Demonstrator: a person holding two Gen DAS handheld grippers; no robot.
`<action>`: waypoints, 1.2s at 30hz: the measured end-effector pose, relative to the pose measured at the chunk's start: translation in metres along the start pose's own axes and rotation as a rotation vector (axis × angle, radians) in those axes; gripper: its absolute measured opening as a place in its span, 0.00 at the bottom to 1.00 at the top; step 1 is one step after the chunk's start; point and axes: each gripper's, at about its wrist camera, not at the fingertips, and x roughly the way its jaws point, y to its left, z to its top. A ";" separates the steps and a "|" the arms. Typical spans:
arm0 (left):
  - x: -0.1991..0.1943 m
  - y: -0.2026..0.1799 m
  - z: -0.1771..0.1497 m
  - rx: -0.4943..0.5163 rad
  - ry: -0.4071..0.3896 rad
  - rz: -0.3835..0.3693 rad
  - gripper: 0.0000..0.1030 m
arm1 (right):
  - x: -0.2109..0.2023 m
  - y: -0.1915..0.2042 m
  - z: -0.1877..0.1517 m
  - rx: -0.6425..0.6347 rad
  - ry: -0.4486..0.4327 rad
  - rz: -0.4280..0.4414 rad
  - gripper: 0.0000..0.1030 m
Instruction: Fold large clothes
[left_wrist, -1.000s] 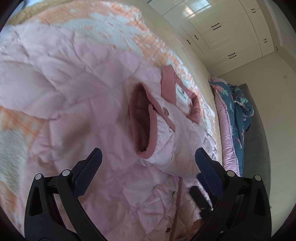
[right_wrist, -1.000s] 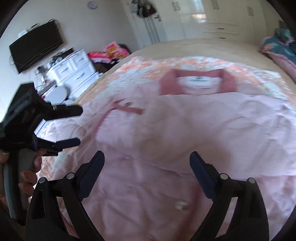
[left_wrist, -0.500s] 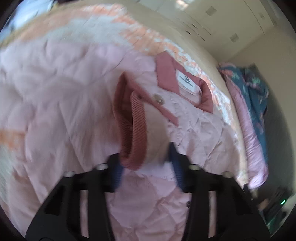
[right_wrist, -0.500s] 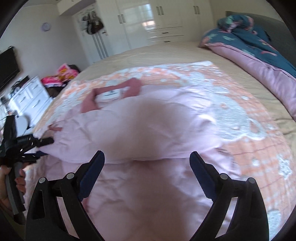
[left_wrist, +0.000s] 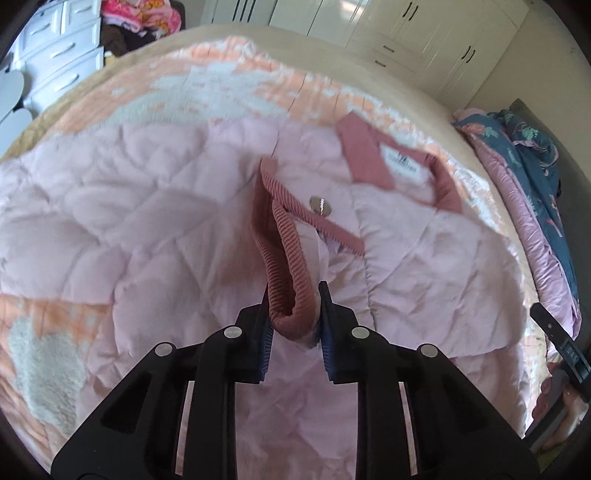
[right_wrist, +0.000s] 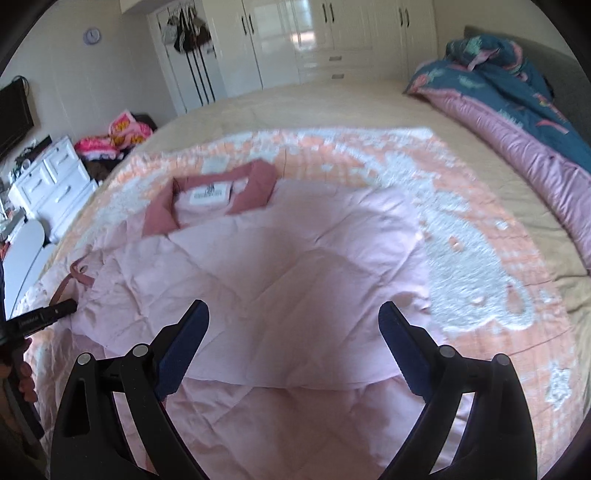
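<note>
Two grippers, one jacket, one cuff in play. Left gripper sits at six o'clock in its own view, jaws drawn in narrow and pinching the ribbed rose cuff of the sleeve; the cuff loops up from between the blue pads toward twelve. One snap button shines just past the cuff, at about one o'clock from it.

Over to the right gripper: at six o'clock in its view, jaws spread wide, nothing between them, poised above the pink quilted jacket. Whether its pads touch the fabric, I cannot tell. At nine o'clock in that same view, the left gripper's black tip shows at the jacket's edge with the cuff looping beside it.

The jacket lies spread on the bed, over one orange-and-white blanket, one sleeve folded across the body. Farther up, at eleven o'clock, one rose collar with a single white label inside it.

Beyond that, toward two o'clock, one blue-and-pink duvet is bunched along the bed's edge. At ten o'clock, a white dresser; at twelve, white wardrobes along the far wall, one clock high at eleven.
</note>
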 end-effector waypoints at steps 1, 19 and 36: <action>0.003 0.001 -0.002 -0.004 0.005 0.000 0.15 | 0.008 -0.001 -0.001 0.004 0.024 -0.004 0.90; -0.010 0.000 -0.006 0.019 0.015 0.028 0.39 | 0.017 -0.005 -0.036 0.072 0.083 -0.028 0.91; -0.078 0.021 -0.013 -0.016 -0.056 0.061 0.91 | -0.071 0.055 -0.034 0.049 -0.048 0.092 0.96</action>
